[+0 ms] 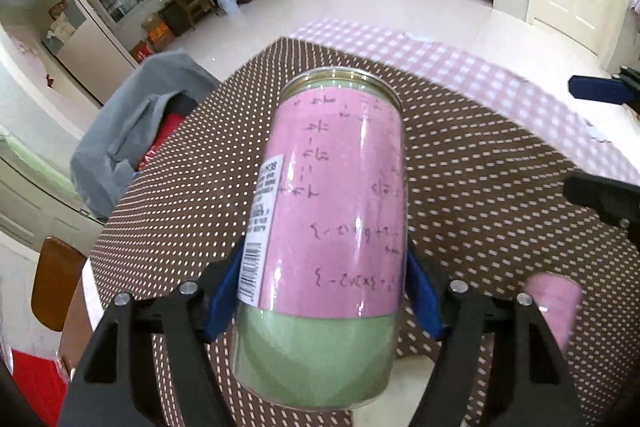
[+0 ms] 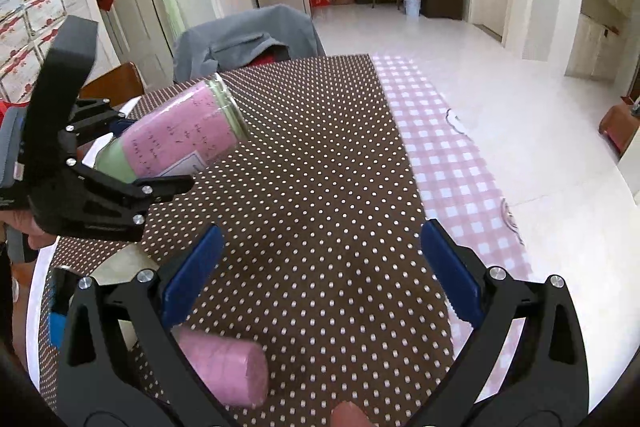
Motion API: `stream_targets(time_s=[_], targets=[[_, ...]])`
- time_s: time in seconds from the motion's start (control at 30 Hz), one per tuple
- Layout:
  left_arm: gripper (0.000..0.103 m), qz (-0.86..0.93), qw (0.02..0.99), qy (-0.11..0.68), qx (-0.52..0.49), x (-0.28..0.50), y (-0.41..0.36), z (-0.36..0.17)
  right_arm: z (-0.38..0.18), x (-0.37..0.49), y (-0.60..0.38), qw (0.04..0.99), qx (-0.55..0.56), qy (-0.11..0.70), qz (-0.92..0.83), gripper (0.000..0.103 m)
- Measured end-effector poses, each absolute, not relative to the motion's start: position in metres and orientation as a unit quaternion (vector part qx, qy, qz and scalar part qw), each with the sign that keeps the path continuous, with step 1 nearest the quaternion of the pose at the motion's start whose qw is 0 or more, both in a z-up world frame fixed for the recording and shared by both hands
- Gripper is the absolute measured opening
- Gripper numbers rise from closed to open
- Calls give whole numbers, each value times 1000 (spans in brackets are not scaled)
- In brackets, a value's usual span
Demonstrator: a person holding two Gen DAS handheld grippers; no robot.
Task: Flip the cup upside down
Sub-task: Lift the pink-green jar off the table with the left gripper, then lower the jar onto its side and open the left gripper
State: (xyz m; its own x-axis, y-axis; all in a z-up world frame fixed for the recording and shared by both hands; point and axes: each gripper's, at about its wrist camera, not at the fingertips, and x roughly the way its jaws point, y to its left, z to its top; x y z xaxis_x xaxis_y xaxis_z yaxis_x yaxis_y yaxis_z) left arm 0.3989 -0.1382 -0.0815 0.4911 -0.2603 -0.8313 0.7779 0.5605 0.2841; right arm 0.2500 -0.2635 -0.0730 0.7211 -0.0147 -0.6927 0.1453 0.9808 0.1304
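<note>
Now the cup (image 1: 332, 227) is being gripped, tilted above the tabletop (image 1: 480, 187), by the left hand-held gripper (image 1: 326, 291); the right hand-held gripper (image 2: 320, 275) is being held spread, empty.

Bright even daylight, fisheye-bent edges, slight blur.

I see the cup (image 1: 328, 227) between my left tongs (image 1: 326, 301), tilted above the bench (image 1: 480, 187). A roll (image 2: 224, 367) lies on the bench under my right tongs (image 2: 320, 275).

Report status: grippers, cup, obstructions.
Left gripper shut on cup, lifted and tilted over the table. Right gripper open, empty. Pink cylinder lying below; nothing blocking.
</note>
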Motion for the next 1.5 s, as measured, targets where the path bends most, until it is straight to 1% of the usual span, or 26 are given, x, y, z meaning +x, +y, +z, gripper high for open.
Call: stream_targets(time_s=[0.23, 0.53, 0.77, 0.97, 1.2, 1.5], targets=[[70, -318, 819, 355, 321, 315, -113, -48, -54, 192, -260, 935, 85, 343, -33, 97], [70, -306, 839, 345, 288, 212, -80, -48, -55, 124, -254, 943, 77, 324, -9, 97], [70, -311, 840, 353, 271, 163, -68, -68, -61, 91, -246, 948, 71, 311, 10, 97], [70, -313, 832, 369, 272, 126, -66, -100, -70, 63, -238, 950, 72, 303, 16, 97], [70, -320, 822, 385, 271, 108, -66, -130, -81, 53, -236, 949, 75, 304, 23, 97], [72, -322, 807, 392, 303, 99, -72, -165, -92, 49, -235, 946, 74, 315, 21, 97]])
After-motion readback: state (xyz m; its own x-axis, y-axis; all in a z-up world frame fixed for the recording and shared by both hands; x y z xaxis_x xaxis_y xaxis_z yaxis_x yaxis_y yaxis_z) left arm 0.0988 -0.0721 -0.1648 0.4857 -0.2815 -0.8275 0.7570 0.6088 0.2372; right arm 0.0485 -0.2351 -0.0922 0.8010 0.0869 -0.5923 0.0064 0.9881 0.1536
